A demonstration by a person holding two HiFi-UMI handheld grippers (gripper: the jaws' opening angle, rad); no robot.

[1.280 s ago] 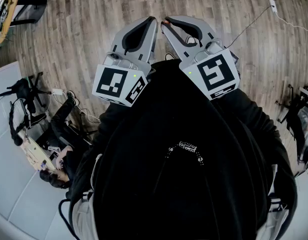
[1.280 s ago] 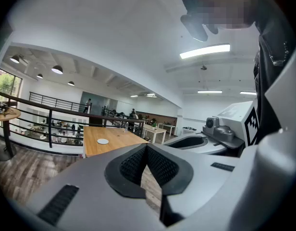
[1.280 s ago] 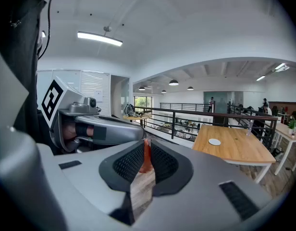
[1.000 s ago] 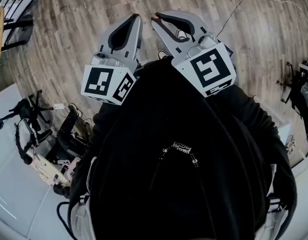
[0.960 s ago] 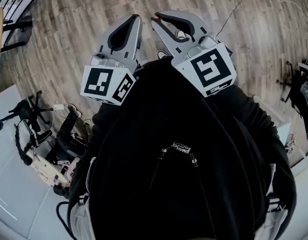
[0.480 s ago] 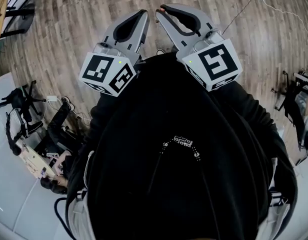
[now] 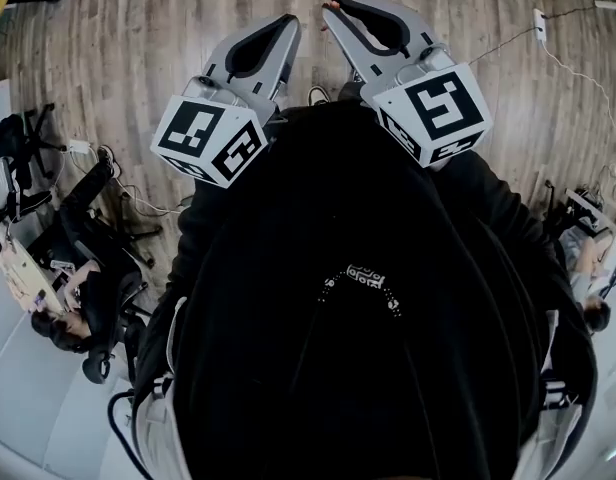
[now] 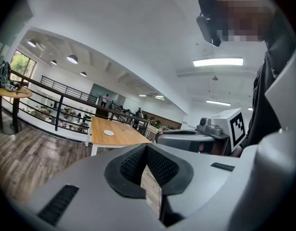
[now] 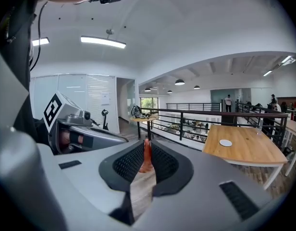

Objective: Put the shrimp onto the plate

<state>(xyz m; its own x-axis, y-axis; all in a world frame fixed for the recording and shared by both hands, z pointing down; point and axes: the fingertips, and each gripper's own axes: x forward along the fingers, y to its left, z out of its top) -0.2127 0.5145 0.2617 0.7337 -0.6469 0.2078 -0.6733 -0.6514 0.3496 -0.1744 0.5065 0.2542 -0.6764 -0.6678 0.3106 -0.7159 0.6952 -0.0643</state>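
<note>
An orange-red shrimp (image 9: 146, 157) stands pinched between the black pads of my right gripper (image 9: 147, 154), which is shut on it. In the head view only a red tip of the shrimp (image 7: 328, 7) shows at the right gripper (image 7: 333, 10). My left gripper (image 8: 147, 152) is shut with nothing between its pads, and sits close beside the right one (image 7: 288, 23). Both are held up against the person's dark jacket (image 7: 358, 298), above a wooden floor. Far off, a small white plate (image 9: 225, 142) lies on a wooden table (image 9: 244, 150); the left gripper view has the same plate (image 8: 108, 133).
A black railing (image 9: 196, 121) runs behind the table. Down on the floor lie cables (image 7: 563, 43) at the right and black office chairs (image 7: 83, 218) at the left. A person sits at the lower left (image 7: 63, 318). Another round table (image 8: 11, 93) stands at the far left.
Both grippers stayed shut and side by side against the chest, rising slightly in the head view. The head camera has swung, so the floor and the chairs have shifted.
</note>
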